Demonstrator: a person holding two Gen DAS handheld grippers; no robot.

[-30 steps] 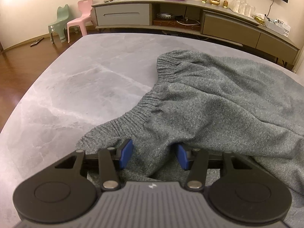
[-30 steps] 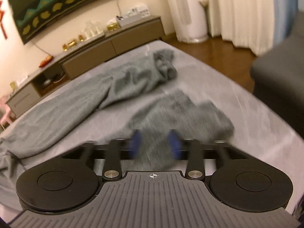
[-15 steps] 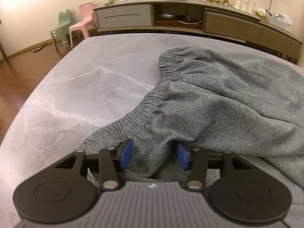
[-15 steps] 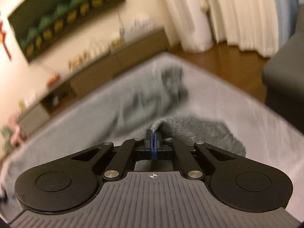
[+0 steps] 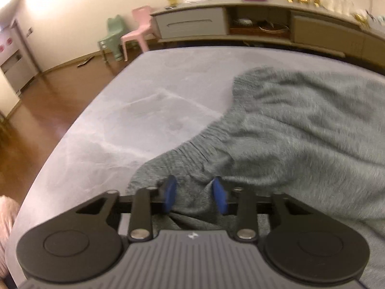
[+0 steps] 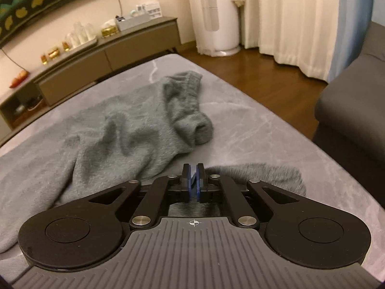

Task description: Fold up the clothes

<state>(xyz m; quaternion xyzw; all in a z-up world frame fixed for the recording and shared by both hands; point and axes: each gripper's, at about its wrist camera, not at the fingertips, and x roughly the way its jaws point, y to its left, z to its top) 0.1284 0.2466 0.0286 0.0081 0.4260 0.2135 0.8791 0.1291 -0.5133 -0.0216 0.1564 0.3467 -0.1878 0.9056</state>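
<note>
Trousers (image 5: 300,130) spread across the right part of the surface (image 5: 134,120), waistband toward its left, bare surface beyond; left gripper (image 5: 193,193) at the near edge of the waistband, cloth between its fingers. At the other end, one leg (image 6: 134,130) stretched toward the far corner, cuff (image 6: 196,126) curled back on the surface; right gripper (image 6: 193,180) in front of it, over the second leg (image 6: 272,175) at the near right edge. Behind the surface a sideboard (image 5: 240,24), two chairs (image 5: 125,38) to its left; curtains (image 6: 276,16) and a sofa (image 6: 353,106) to the right.
</note>
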